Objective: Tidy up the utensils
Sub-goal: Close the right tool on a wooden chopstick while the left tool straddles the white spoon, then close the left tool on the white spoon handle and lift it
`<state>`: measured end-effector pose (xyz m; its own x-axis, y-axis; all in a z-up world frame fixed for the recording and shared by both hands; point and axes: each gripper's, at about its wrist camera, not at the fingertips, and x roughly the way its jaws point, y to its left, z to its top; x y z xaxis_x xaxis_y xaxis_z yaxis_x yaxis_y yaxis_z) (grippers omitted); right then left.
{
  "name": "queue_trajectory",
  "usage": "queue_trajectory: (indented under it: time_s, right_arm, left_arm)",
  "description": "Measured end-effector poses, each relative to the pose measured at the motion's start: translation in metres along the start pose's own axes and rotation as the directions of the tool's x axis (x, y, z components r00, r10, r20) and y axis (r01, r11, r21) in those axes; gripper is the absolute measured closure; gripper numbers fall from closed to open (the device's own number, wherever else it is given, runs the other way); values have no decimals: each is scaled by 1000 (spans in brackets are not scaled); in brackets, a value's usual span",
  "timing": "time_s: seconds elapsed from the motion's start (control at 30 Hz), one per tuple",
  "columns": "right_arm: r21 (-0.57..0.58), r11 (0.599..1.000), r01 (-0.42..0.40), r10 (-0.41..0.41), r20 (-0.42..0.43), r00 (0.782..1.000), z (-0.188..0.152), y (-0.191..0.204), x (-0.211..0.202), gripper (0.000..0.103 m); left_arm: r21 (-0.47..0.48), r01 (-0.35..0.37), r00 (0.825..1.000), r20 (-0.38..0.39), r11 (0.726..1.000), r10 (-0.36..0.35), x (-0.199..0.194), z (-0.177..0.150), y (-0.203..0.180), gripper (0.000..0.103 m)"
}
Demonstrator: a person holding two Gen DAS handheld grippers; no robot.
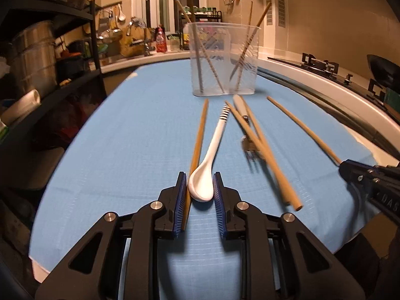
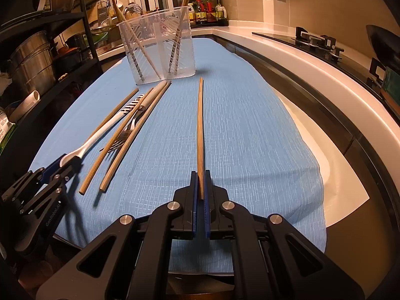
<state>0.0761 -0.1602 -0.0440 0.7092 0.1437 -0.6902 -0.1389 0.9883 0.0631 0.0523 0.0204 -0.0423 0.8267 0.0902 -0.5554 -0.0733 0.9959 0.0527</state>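
Claws tilt downward: left claw pinches spoon, right claw clamps chopstick.

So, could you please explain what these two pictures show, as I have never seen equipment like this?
A person holds a two-finger clamp in each hand, and each clamp carries a camera looking along its fingers. One picture comes from the left gripper, whose pads sit on either side of the bowl of a white spoon. The other comes from the right gripper, shut on one chopstick. On the blue cloth lie more chopsticks and a fork. Behind stands a clear holder already containing chopsticks.
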Motion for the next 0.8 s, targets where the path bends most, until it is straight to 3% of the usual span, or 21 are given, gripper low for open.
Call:
queue_trajectory:
  time_s: [0.1,0.43,0.5,0.8]
  right_arm:
    - [-5,1000,6,-6,3,1000,0,1,0,98]
    - [-10,1000,10,-10,4,1000,-1,1,1,98]
    - [-11,1000,11,-11,5,1000,-1,0,1,98]
    - [-17,1000,16,-16,7,1000,-1,1,0,98]
  left_arm:
    - [72,-59,998,38,996,56,-3,-5,0,83]
    - [92,-82,992,104,992,73,-8,-13,-7,85]
    - [100,-96,989,125,990,83,-11,-14,-9,93]
    - [55,-51,993,108,997,45,-10,-14,-1,92]
